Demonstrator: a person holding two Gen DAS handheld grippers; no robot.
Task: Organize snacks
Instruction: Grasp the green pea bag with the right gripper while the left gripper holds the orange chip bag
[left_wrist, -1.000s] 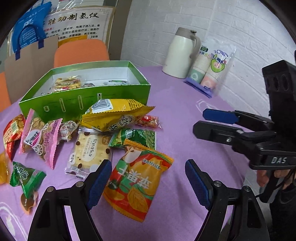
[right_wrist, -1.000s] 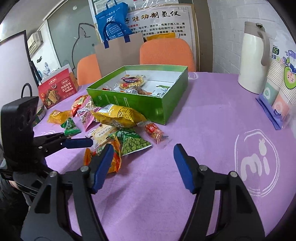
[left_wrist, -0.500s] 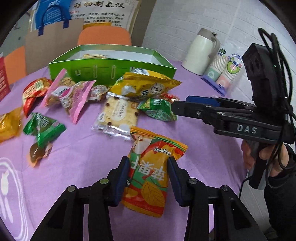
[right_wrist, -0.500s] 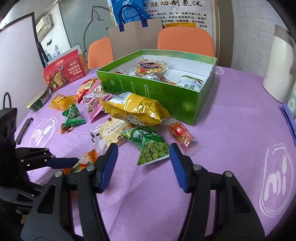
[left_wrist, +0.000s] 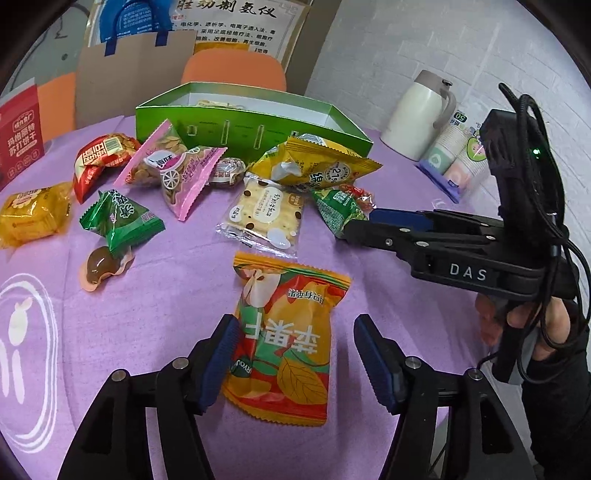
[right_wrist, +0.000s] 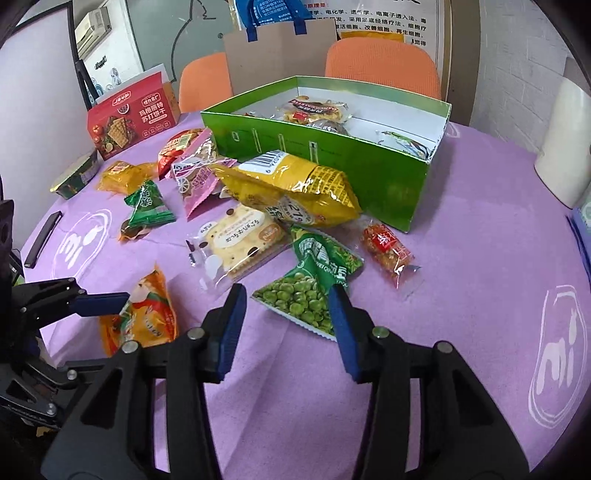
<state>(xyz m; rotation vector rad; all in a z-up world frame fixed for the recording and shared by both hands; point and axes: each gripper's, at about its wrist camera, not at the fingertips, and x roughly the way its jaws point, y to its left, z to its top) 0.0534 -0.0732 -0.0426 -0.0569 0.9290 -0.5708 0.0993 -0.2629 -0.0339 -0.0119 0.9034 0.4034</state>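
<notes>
The left gripper (left_wrist: 297, 354) straddles the orange apple-chip packet (left_wrist: 284, 343), jaws apart; the right gripper (right_wrist: 286, 325), jaws also apart, sits over the green pea packet (right_wrist: 310, 280), green box (right_wrist: 332, 162) beyond, on the purple surface (right_wrist: 480, 295)

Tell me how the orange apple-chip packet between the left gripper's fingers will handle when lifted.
The orange apple-chip packet looks puffed with air, so probably light for its size and yielding under the left gripper. Its glossy film may be slippery. It lies flat on the purple tablecloth, so unlikely to roll; the crimped ends would likely flop.
</notes>
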